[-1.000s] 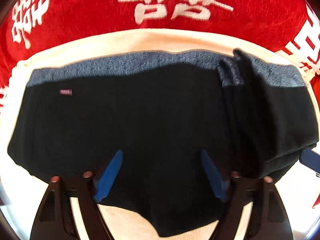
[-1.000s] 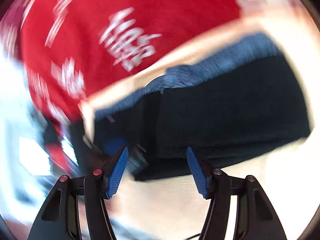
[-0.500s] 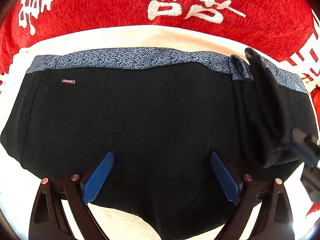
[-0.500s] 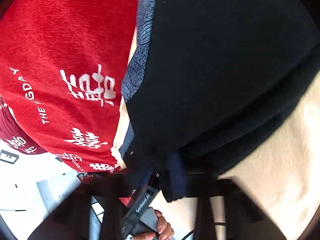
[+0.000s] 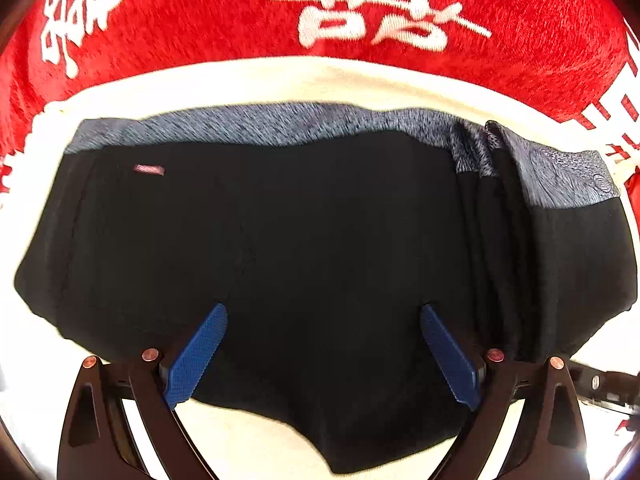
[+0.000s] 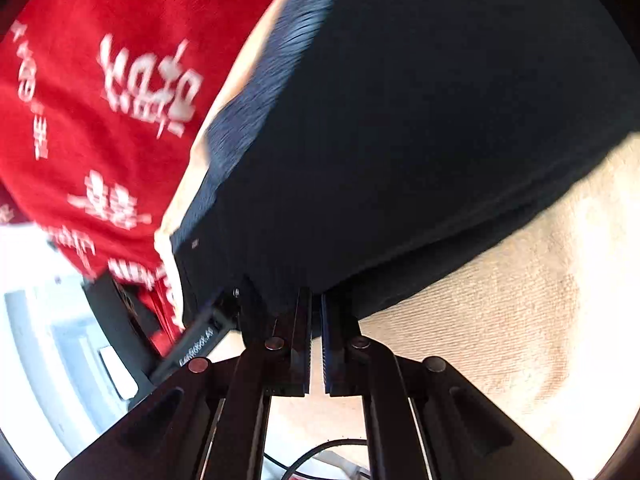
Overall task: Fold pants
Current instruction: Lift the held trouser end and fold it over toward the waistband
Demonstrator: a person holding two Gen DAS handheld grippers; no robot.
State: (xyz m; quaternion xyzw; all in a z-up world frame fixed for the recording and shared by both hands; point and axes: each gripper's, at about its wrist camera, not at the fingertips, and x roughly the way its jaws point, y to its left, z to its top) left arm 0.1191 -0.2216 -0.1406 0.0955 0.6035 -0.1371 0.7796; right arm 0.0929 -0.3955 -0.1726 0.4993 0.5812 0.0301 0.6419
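Black pants (image 5: 320, 240) with a grey-blue patterned waistband (image 5: 280, 128) lie spread on a cream cloth (image 5: 260, 76). Their right part is bunched into folds (image 5: 500, 240). My left gripper (image 5: 322, 344) is open and hovers over the pants' near edge, holding nothing. In the right wrist view the pants (image 6: 420, 120) fill the upper right. My right gripper (image 6: 316, 304) is shut, its blue pads nearly together at the pants' near edge; the fabric seems to be pinched between them.
A red blanket with white characters (image 5: 360, 12) lies beyond the cream cloth and shows at the left of the right wrist view (image 6: 100, 100). The left gripper's black body (image 6: 192, 336) sits low left there. Cream cloth (image 6: 520, 300) extends at right.
My right gripper swung in to the pants' edge and shut there. My left gripper stayed open over the pants and pulled back slightly.
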